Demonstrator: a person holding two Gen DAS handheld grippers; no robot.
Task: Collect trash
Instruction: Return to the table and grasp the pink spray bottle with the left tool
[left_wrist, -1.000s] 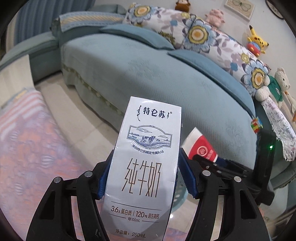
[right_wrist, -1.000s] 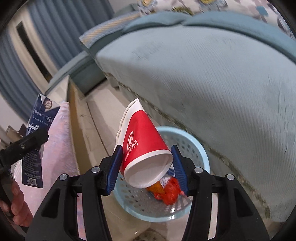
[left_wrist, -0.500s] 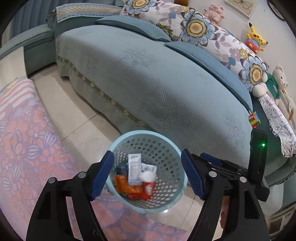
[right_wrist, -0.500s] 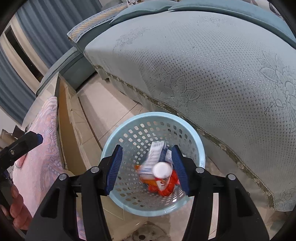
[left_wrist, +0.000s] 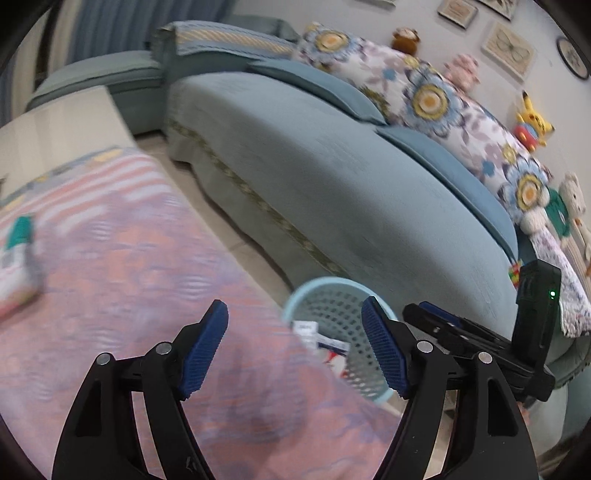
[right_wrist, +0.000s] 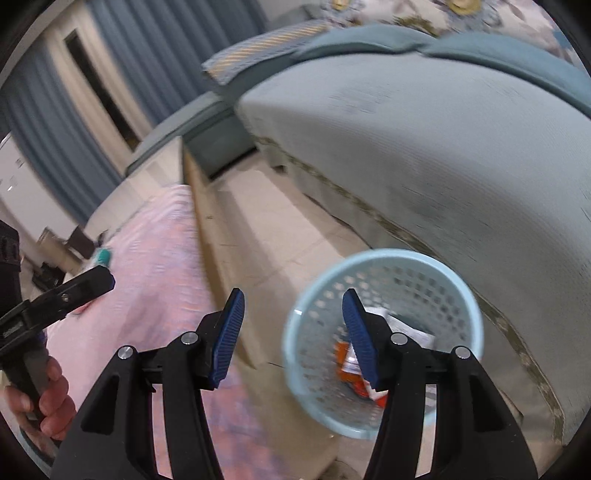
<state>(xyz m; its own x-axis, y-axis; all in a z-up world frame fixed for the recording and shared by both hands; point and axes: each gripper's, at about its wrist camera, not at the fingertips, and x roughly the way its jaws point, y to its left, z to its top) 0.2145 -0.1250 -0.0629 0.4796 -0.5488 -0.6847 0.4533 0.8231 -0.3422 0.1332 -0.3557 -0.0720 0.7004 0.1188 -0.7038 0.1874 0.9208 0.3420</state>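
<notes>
Right wrist view is showing the right tongs (right_wrist: 291, 332) gaping wide and empty above a pale blue perforated basket (right_wrist: 458, 291) on the floor beside the teal sofa (right_wrist: 424, 147), wrappers (right_wrist: 345, 363) lying inside. Left tongs (left_wrist: 295, 347) are also spreading wide, empty, over the pink-clothed counter (left_wrist: 110, 277), where a blurred carton (left_wrist: 16, 258) is sitting.

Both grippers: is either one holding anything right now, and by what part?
Nothing is held. The left gripper and right gripper are both open and bare; trash lies in the basket.
</notes>
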